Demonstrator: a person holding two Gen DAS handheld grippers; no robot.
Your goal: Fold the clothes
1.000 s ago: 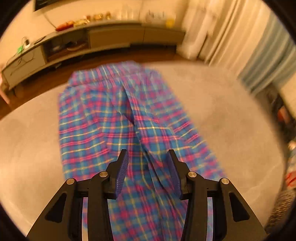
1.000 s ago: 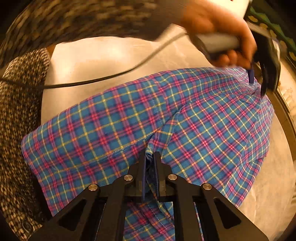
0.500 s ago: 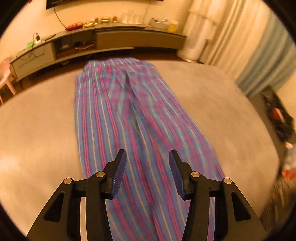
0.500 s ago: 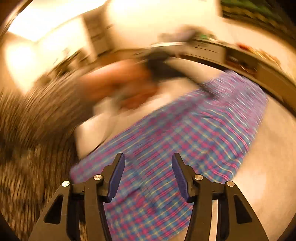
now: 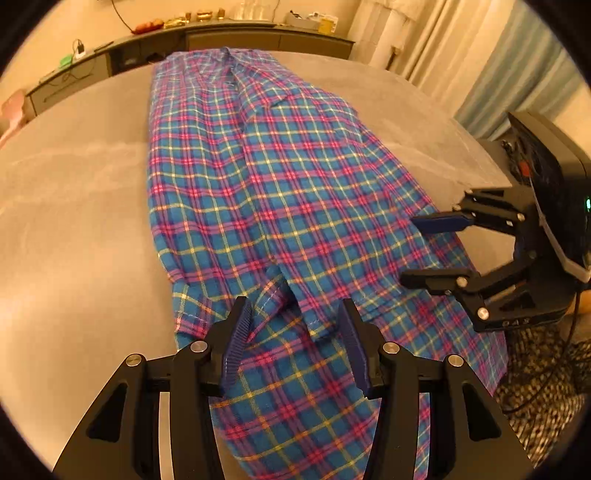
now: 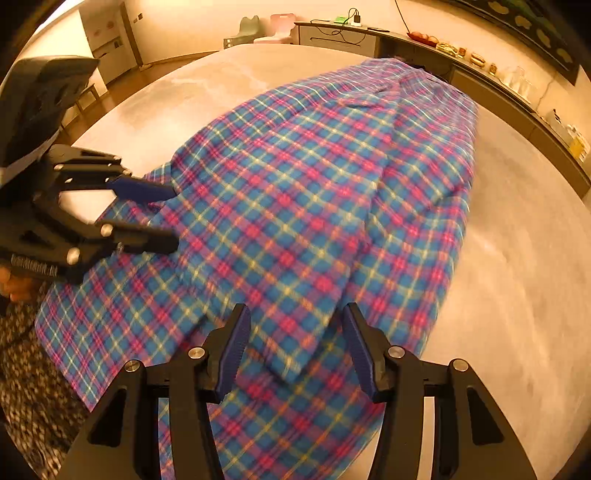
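Note:
A blue, pink and yellow plaid shirt (image 5: 280, 192) lies lengthwise on the grey cloth-covered surface (image 5: 74, 229), folded narrow, collar end far away. My left gripper (image 5: 293, 306) hovers open over the near hem, where a small flap of fabric lies under the gap; the pads do not press it. In the right wrist view the left gripper (image 6: 175, 218) stands at the shirt's (image 6: 303, 192) left edge. My right gripper (image 6: 295, 310) is open above the near end, over a folded flap, holding nothing. From the left wrist view the right gripper (image 5: 408, 249) is at the shirt's right edge.
A low dark sideboard (image 5: 229, 35) with small items runs along the far wall, and curtains (image 5: 454, 55) hang at the right. A pink chair (image 6: 282, 20) stands beyond the surface (image 6: 517, 258). A person's speckled knit garment (image 6: 26, 376) is close by the near edge.
My right gripper, shut on a fold of the shirt a second ago, has opened and let it go. My left gripper has drawn back along the shirt to its near hem.

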